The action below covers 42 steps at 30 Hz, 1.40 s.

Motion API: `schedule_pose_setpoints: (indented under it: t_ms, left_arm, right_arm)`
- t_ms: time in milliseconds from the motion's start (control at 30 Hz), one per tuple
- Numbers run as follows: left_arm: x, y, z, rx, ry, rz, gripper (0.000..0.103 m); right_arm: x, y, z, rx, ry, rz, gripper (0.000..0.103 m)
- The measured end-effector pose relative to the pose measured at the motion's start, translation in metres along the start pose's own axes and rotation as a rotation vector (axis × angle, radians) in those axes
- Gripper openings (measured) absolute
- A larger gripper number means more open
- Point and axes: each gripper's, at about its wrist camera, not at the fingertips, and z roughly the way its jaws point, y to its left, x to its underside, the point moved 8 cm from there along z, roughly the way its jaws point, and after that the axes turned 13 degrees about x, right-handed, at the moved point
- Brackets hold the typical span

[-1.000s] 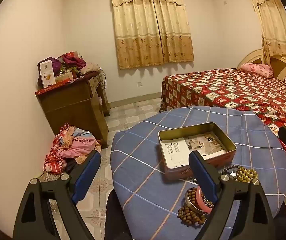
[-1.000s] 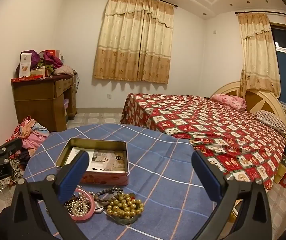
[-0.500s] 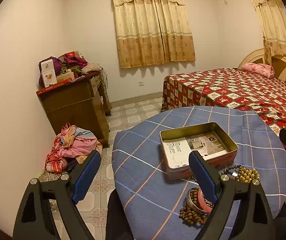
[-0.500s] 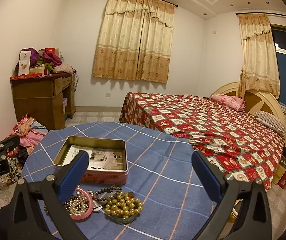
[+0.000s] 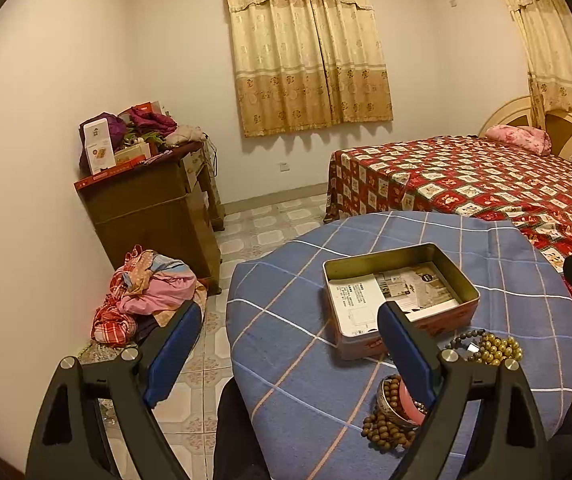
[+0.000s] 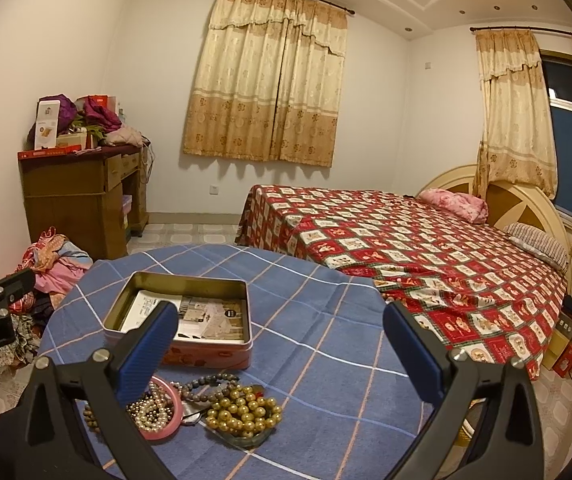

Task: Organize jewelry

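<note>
An open metal tin [image 5: 400, 294] [image 6: 183, 318] with printed paper inside sits on a round table under a blue checked cloth [image 5: 294, 320] [image 6: 326, 344]. In front of the tin lies a pile of jewelry: gold beads [image 6: 243, 408] [image 5: 500, 350], a pink bangle with pearls [image 6: 157, 416] [image 5: 404, 398], dark bead strands [image 6: 209, 382] and brown wooden beads [image 5: 384, 428]. My left gripper [image 5: 290, 348] hangs open over the table's left edge, nothing in it. My right gripper [image 6: 279, 340] is open above the table, just behind the pile.
A bed with a red patterned cover [image 6: 426, 248] stands right of the table. A wooden dresser [image 5: 153, 208] piled with boxes and clothes is against the left wall, with a heap of clothes [image 5: 145, 292] on the tiled floor beside it.
Both views have shifted slightly; the table and tin appear a little farther right in the left wrist view. Both grippers stay open and empty, and the jewelry has not moved.
</note>
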Motion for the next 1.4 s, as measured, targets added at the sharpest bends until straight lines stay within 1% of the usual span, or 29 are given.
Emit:
schedule_pose_setpoints:
  t_ms: [1000, 1400]
  left_arm:
    - [0.0041, 0.0015, 0.0079, -0.009, 0.012, -0.002, 0.09]
    - [0.0092, 0.0035, 0.01, -0.017, 0.026, -0.001, 0.09]
  right_arm:
    - [0.0024, -0.0056, 0.003, 0.019, 0.005, -0.022, 0.103]
    - [0.0048, -0.0033, 0.0073, 0.023, 0.022, -0.029, 0.103]
